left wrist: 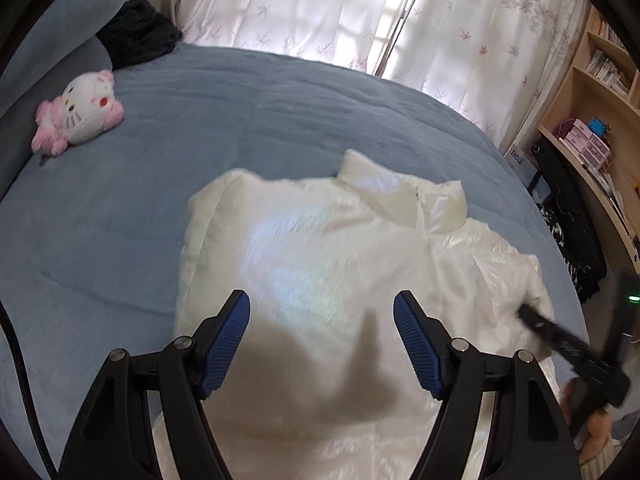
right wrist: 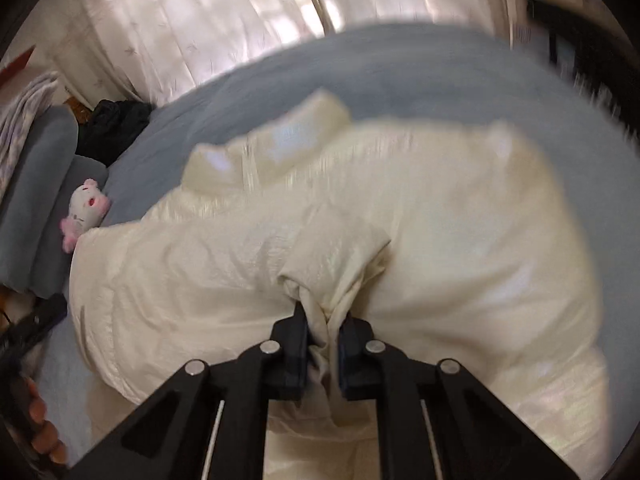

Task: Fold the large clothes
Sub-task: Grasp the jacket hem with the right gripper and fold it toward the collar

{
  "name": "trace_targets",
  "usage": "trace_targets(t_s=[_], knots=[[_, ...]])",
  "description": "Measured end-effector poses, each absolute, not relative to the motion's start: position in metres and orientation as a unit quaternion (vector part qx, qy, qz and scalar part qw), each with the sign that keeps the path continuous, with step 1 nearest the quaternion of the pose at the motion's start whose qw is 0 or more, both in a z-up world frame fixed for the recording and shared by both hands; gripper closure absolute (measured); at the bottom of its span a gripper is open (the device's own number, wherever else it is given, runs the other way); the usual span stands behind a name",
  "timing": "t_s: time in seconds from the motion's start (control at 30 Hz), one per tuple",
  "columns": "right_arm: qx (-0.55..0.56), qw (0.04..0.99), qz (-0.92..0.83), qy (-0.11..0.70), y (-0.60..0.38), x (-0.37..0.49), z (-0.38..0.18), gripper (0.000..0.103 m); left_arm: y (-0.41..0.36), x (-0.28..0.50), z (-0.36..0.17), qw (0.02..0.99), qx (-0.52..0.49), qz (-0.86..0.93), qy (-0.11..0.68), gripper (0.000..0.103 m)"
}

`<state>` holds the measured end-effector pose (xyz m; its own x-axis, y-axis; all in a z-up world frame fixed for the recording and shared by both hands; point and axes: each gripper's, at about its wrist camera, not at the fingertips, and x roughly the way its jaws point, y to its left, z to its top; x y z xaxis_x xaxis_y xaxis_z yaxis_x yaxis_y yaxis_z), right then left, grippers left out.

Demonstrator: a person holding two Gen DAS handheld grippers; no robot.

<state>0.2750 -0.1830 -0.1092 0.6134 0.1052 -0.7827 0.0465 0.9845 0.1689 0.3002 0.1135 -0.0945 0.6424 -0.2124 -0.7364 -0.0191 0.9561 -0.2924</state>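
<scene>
A shiny cream-white padded jacket (left wrist: 320, 248) lies spread on the blue bed cover (left wrist: 120, 220), collar toward the far side. My left gripper (left wrist: 322, 308) hovers over the jacket's near part, its blue-padded fingers wide apart and nothing between them. In the right wrist view the same jacket (right wrist: 460, 220) fills the middle, blurred. My right gripper (right wrist: 323, 320) is shut on a bunched fold of the jacket's fabric, which rises in a puckered ridge from between the pads. The right gripper's black body (left wrist: 568, 344) shows at the right edge of the left wrist view.
A pink and white plush cat (left wrist: 80, 114) lies at the bed's far left, near a dark garment (left wrist: 140, 36) and grey-blue pillows. Floral curtains (left wrist: 320, 4) hang behind the bed. Wooden shelves (left wrist: 592, 100) stand at the right. A hand (right wrist: 40, 428) shows at the lower left.
</scene>
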Motion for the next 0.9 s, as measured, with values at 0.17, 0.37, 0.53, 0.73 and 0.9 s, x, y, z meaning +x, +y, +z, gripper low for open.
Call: trace_targets(t_s=[0.17,0.37,0.53,0.73,0.9], knots=[[0.073,0.918,-0.025,0.390,-0.199,0.284,-0.082,0.094,0.092,0.328,-0.094,0.903,-0.136,-0.045,0.404,0.030],[0.087,0.878,-0.048,0.469,-0.217,0.309,-0.141,0.087,0.071,0.366,-0.126,0.904,-0.074,0.033,0.419,0.030],[0.040,0.888,-0.044,0.456,-0.207,0.309,-0.165,0.078,0.068,0.384,-0.156,0.904,-0.044,0.052,0.422,0.028],[0.020,0.896,-0.052,0.442,-0.199,0.311,-0.184,0.076,0.066,0.388,-0.173,0.905,-0.036,0.055,0.420,0.026],[0.040,0.900,-0.042,0.432,-0.203,0.307,-0.191,0.076,0.061,0.388,-0.185,0.906,-0.027,0.054,0.418,0.026]])
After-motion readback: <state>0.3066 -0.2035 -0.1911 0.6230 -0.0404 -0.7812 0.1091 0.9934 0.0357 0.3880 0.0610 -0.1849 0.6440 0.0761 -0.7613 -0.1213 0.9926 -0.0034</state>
